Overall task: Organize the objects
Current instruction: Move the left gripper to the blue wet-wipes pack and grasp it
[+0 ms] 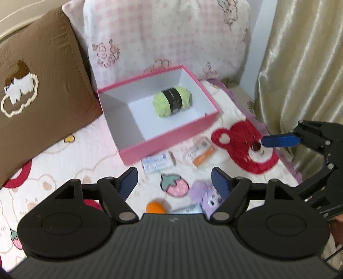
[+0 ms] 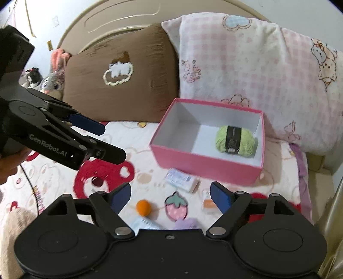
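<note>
The left gripper (image 1: 174, 179) hangs over the bedspread (image 1: 90, 158) with its blue-padded jaws spread wide and nothing between them. The right gripper (image 2: 170, 193) is spread just as wide and also empty; in the left wrist view it shows at the right edge, one blue finger (image 1: 280, 140) reaching over the red bear print (image 1: 242, 148).

Just beyond the left gripper's fingertips lies a small pale-blue packet (image 1: 157, 164), and beside it to the right a white packet with an orange strip (image 1: 200, 153); both sit on the bedspread close to the near wall of the pink box (image 1: 169, 139). Nearer the camera, an orange ball (image 1: 155, 207) rests by the gripper's body, with another flat white item (image 1: 187, 208) beside it, perhaps a tube, too blurred to be sure. A strawberry print (image 1: 174, 185) and a purple bear print (image 1: 205, 194) are part of the bedspread pattern.

The pink box stands open towards the head of the bed, white inside, and holds a ball of light green yarn (image 1: 172, 100) with a black band, lying towards the box's far right corner. Behind the box, a pink checked pillow (image 1: 167, 36) stands against the headboard (image 2: 120, 19), and a brown pillow (image 1: 40, 81) leans to its left. A beige curtain (image 1: 300, 64) hangs along the right edge of the bed
</note>
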Demonstrator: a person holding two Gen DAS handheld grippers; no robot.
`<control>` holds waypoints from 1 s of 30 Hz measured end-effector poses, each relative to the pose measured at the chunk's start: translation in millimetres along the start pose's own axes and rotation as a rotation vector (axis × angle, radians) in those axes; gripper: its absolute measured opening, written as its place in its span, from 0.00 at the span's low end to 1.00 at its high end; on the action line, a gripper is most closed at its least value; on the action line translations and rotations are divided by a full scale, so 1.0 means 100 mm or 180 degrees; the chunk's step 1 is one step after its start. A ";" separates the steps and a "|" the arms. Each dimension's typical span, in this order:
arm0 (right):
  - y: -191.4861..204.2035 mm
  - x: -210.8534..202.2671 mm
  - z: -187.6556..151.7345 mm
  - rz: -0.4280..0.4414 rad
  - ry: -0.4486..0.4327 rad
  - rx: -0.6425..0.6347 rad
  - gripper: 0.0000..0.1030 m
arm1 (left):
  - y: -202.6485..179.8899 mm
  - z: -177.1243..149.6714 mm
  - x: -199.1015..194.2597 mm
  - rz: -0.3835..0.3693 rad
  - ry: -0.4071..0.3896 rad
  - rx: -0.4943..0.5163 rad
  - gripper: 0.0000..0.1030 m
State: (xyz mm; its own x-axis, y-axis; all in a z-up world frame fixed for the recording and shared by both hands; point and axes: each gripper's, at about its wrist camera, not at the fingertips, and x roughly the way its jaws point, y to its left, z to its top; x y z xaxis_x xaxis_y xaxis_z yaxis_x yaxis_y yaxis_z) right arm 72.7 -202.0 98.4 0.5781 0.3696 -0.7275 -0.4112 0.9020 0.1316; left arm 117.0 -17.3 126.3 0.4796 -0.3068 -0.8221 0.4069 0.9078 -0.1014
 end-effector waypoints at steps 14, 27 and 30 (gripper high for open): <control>0.24 -0.11 -0.67 0.0159 0.0093 0.0185 0.88 | -0.11 -0.71 0.13 0.0011 0.0341 0.0216 0.84; 0.17 -0.01 -0.93 0.0256 0.0179 0.0611 0.88 | -0.04 -0.99 0.45 -0.0032 0.0593 0.0121 0.86; 0.17 0.03 -0.97 0.0291 0.0209 0.0660 0.88 | -0.02 -1.03 0.52 -0.0040 0.0633 0.0098 0.86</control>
State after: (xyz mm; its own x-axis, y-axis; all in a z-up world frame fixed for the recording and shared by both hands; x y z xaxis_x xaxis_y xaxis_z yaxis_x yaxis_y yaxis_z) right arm -1.2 -207.6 33.1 0.4951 0.4427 -0.7476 -0.3022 0.8945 0.3296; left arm 61.1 -5.9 25.8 0.3125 -0.2528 -0.9157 0.4370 0.8941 -0.0978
